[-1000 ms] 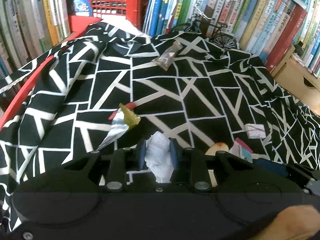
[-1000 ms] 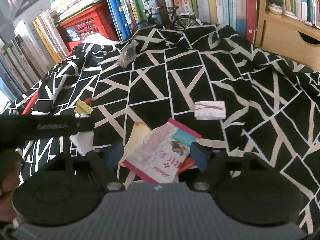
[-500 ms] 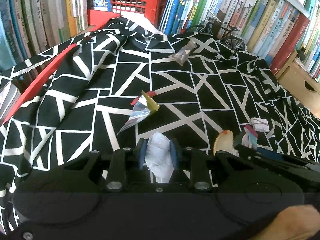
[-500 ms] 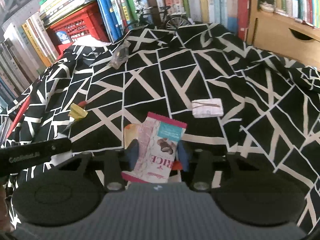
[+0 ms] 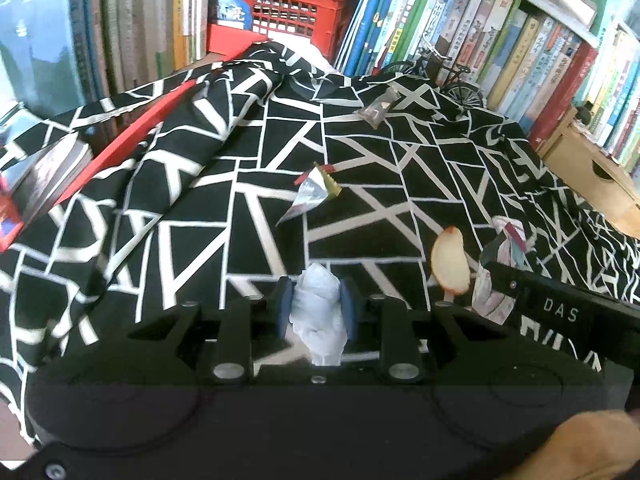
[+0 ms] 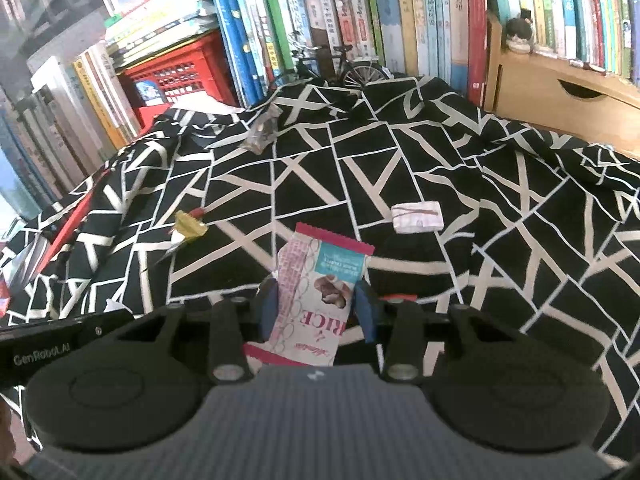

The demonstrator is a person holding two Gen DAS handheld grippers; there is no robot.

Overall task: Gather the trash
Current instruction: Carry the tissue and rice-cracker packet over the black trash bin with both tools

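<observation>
My left gripper (image 5: 316,306) is shut on a crumpled white tissue (image 5: 320,312), held above the black-and-white cloth (image 5: 256,200). My right gripper (image 6: 316,310) is shut on a pink and teal snack wrapper (image 6: 316,292), lifted off the cloth; that wrapper (image 5: 500,276) also shows at the right of the left wrist view. On the cloth lie a silver and yellow foil wrapper (image 5: 312,192), a clear wrapper (image 5: 376,110) further back, a folded white paper (image 6: 418,218) and a pale orange-edged peel-like piece (image 5: 450,266).
Rows of books (image 6: 360,20) line the back. A red crate (image 5: 280,16) stands at the back left, a model bicycle (image 6: 340,66) behind the cloth, a wooden drawer box (image 6: 560,96) at the right. A red board edge (image 5: 124,148) shows at the left.
Both grippers have risen and pulled back with their loads. The right gripper closed on the snack wrapper and lifted it upright off the cloth. The left view has swung leftward.
</observation>
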